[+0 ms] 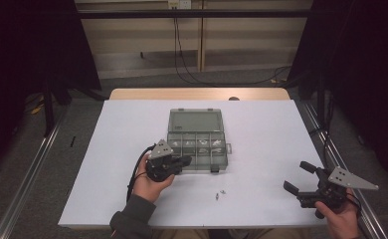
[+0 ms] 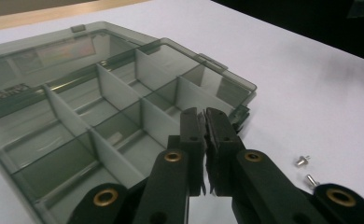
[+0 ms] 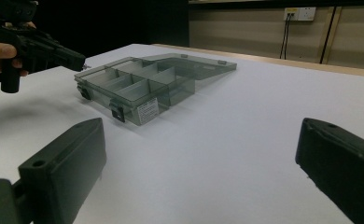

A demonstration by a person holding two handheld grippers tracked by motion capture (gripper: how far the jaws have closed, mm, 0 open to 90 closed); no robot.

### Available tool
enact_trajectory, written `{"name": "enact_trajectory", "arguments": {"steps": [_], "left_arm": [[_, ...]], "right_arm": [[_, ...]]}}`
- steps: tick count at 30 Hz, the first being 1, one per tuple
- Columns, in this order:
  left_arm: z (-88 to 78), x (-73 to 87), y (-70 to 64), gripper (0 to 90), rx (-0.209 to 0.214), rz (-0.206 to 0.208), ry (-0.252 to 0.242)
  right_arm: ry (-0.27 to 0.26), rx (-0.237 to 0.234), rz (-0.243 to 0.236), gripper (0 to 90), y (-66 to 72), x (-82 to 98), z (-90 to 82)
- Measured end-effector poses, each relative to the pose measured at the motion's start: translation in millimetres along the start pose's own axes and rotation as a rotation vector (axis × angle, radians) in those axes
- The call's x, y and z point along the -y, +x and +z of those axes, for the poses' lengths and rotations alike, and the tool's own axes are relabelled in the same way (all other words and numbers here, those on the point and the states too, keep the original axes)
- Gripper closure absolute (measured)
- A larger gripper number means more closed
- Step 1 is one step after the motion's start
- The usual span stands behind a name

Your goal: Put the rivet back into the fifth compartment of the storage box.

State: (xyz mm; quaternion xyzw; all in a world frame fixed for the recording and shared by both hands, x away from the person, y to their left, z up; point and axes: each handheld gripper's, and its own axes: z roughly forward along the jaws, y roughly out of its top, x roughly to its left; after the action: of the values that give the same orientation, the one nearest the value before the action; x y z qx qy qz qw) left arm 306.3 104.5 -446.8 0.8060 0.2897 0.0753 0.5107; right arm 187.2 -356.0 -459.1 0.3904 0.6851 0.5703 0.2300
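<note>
A smoky clear organizer box (image 1: 198, 165) lies open mid-table, its lid (image 1: 195, 121) flat behind it. Small pale parts sit in its back row of compartments. My left gripper (image 1: 186, 160) hovers at the box's front left corner, shut on a tiny metal screw that peeks from the tips (image 2: 203, 114). Below it are the divided compartments of the box (image 2: 115, 88). Two loose screws (image 1: 219, 193) lie on the white table in front of the box, and they appear as screws (image 2: 306, 170) beside the left jaw. My right gripper (image 1: 297, 176) is open and holds nothing at the table's front right.
The white table (image 1: 261, 139) has bare room right of the box. In the right gripper view the box (image 3: 124, 95) is ahead to the left, with the left gripper (image 3: 80, 63) and a hand at its far corner. Dark curtains flank the table.
</note>
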Motion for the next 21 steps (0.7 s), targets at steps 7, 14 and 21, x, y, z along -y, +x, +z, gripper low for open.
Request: {"name": "enact_trajectory", "arguments": {"steps": [7, 14, 21], "left_arm": [[-4.8, 3.1, 10.5, 86.5, -0.052, -0.017, -0.010], [-10.5, 6.1, 19.2, 86.4, -0.109, -0.037, -0.020], [-11.4, 12.0, 26.7, 86.3, -0.140, -0.063, -0.028]], "right_arm": [[0.003, -0.003, -0.004, 1.8, 0.5, -0.1, 0.3], [0.001, -0.003, -0.004, 1.8, 0.3, -0.1, 0.1], [0.002, -0.003, -0.005, 1.8, 0.7, -0.1, 0.5]]}}
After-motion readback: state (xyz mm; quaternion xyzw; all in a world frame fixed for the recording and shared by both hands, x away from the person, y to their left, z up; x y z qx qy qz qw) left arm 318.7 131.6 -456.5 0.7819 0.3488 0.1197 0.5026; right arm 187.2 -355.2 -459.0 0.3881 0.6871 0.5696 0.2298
